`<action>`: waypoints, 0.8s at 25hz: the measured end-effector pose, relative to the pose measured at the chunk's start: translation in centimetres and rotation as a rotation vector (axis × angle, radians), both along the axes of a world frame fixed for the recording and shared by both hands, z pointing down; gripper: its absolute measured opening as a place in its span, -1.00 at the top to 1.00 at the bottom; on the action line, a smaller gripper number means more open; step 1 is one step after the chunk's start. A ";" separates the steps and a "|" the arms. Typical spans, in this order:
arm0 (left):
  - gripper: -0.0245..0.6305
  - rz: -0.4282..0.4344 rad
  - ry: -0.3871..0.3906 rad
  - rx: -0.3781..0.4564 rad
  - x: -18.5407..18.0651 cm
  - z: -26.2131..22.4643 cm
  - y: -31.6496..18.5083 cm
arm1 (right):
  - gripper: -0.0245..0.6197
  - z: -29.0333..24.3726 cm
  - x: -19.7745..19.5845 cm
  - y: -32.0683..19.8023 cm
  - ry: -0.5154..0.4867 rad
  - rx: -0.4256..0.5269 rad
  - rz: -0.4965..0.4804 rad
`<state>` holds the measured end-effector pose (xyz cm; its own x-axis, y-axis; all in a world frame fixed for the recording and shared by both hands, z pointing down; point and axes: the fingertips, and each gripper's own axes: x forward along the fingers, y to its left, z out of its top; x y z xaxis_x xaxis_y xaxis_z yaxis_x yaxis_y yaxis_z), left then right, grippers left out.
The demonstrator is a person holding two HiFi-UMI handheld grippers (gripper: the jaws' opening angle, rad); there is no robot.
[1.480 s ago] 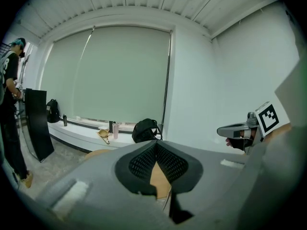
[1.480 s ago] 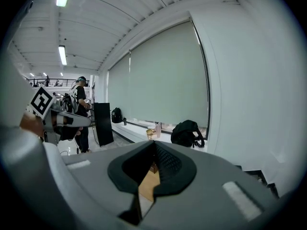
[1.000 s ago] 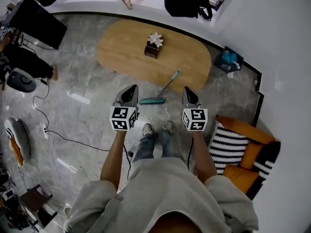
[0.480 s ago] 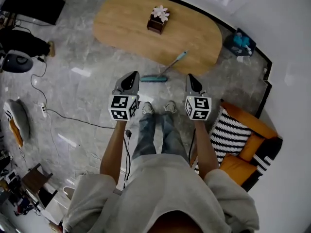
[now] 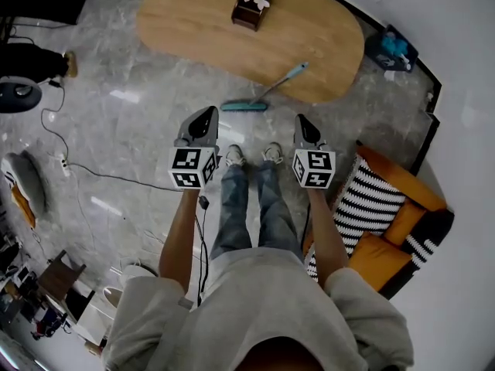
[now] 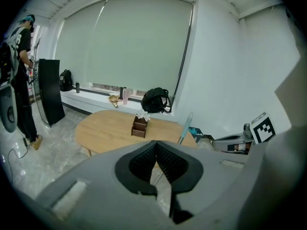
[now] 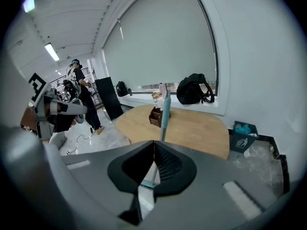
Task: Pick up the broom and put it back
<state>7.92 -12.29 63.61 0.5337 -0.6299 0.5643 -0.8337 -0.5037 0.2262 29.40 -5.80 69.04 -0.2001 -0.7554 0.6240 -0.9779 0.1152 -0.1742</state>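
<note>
The broom [image 5: 255, 101] has a teal head on the floor and a pale blue handle [image 5: 290, 75] that leans on the wooden table's edge. It stands just beyond the person's shoes. My left gripper [image 5: 206, 114] hangs to the near left of the broom head, shut and empty. To the head's near right, my right gripper [image 5: 302, 120] is also shut and empty. In the right gripper view the handle [image 7: 165, 110] rises straight ahead of the closed jaws [image 7: 154, 143]. The handle [image 6: 185, 126] stands right of the closed jaws [image 6: 156, 142] in the left gripper view.
An oval wooden table [image 5: 193, 29] carries a brown box with a flower [image 5: 250, 8]. An orange armchair with a striped cushion [image 5: 373, 207] stands at the right. A bin [image 5: 390, 49] sits by the wall. A cable and power strip [image 5: 62, 165] lie at the left.
Both grippers have sunk toward the floor, still shut. The view has tipped down, so the table and broom sit higher in the frame. The broom has not moved.
</note>
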 end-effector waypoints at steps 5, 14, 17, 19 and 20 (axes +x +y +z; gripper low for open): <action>0.92 -0.010 0.003 -0.034 -0.5 2.4 1.1 | 0.80 2.6 -1.1 0.7 -0.015 -0.034 -0.010; 0.92 -0.003 -0.002 -0.072 -1.0 5.5 2.3 | 0.23 5.7 -2.1 -0.6 -0.053 -0.036 -0.018; 0.92 0.002 -0.004 -0.079 -1.2 5.9 2.6 | 0.16 6.5 -1.9 -1.8 -0.046 -0.032 -0.012; 0.92 -0.002 -0.004 -0.084 -1.4 6.1 2.7 | 0.15 7.2 -1.7 -2.6 -0.045 -0.035 0.000; 0.92 -0.004 -0.005 -0.086 -1.6 6.2 2.7 | 0.15 7.4 -1.6 -3.1 -0.046 -0.037 0.007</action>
<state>6.34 -9.57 69.78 0.5285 -0.5814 0.6186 -0.8369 -0.4793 0.2645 27.84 -8.88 76.46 -0.2240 -0.7336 0.6416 -0.9696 0.1013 -0.2227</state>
